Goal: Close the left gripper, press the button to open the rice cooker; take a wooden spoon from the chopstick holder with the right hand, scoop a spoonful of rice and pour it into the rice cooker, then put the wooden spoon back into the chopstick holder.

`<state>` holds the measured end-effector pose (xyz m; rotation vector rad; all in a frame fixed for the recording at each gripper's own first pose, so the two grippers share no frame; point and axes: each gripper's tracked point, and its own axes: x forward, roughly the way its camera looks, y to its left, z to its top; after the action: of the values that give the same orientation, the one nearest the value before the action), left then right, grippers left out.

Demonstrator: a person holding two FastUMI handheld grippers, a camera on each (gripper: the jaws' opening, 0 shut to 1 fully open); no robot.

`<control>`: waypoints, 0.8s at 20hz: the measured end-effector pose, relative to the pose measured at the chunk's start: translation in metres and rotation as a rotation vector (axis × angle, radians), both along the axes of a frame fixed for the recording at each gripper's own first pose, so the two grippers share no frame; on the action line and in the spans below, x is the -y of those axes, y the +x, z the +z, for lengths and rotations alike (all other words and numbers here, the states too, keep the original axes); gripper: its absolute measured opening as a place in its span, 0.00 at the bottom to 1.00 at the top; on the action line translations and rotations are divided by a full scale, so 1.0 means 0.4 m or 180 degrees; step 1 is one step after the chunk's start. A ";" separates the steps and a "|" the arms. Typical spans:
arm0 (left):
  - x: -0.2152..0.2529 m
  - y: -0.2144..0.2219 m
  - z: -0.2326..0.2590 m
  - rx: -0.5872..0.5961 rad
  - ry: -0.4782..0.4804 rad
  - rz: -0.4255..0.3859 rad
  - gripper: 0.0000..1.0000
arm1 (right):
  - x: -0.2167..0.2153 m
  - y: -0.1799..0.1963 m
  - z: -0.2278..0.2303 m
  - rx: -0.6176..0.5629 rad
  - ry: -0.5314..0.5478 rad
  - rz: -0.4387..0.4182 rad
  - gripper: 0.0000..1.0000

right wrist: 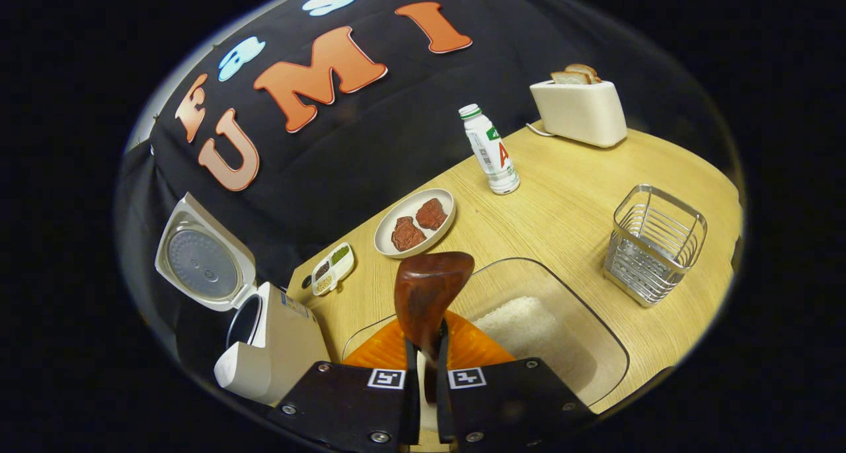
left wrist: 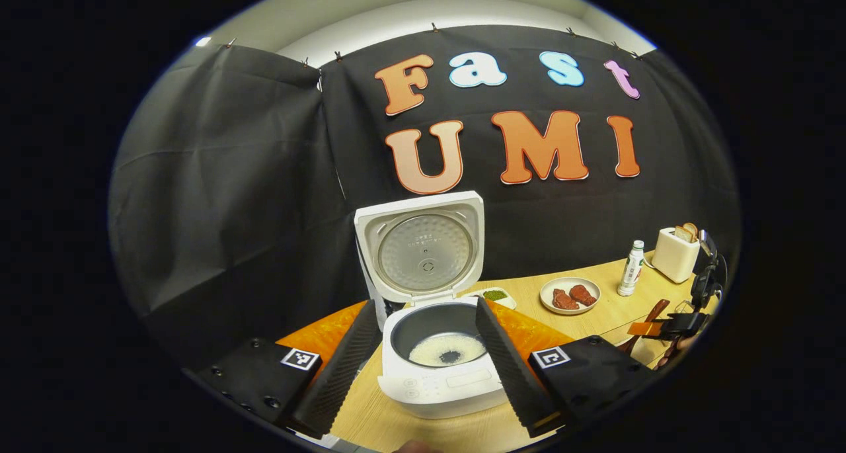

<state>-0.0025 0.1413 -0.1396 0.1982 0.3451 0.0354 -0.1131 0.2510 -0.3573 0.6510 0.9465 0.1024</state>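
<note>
The white rice cooker stands open with its lid upright, and a ring of rice lies in its dark pot. My left gripper is open in front of it, one finger on each side of the pot in view, holding nothing. My right gripper is shut on the handle of the wooden spoon, whose brown bowl points forward over the clear rice container; I see no rice on it. The wire chopstick holder stands to the right. The cooker is at lower left.
On the wooden table are a plate of meat, a white bottle, a toaster with bread and a small divided dish. An orange mat lies under the cooker. The right gripper shows at far right.
</note>
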 end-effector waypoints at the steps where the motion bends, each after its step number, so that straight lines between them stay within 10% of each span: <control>1: 0.005 0.001 -0.001 -0.0001 -0.0004 -0.0009 1.00 | -0.002 -0.001 0.002 -0.0030 0.0070 0.0003 0.10; 16: 0.075 0.027 -0.015 -0.0036 -0.0010 -0.0072 1.00 | 0.019 -0.006 0.006 -0.0289 0.0996 -0.0175 0.10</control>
<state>0.0081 0.1112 -0.1455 0.1992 0.3541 0.0116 -0.1154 0.2433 -0.3549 0.9764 1.0087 0.1755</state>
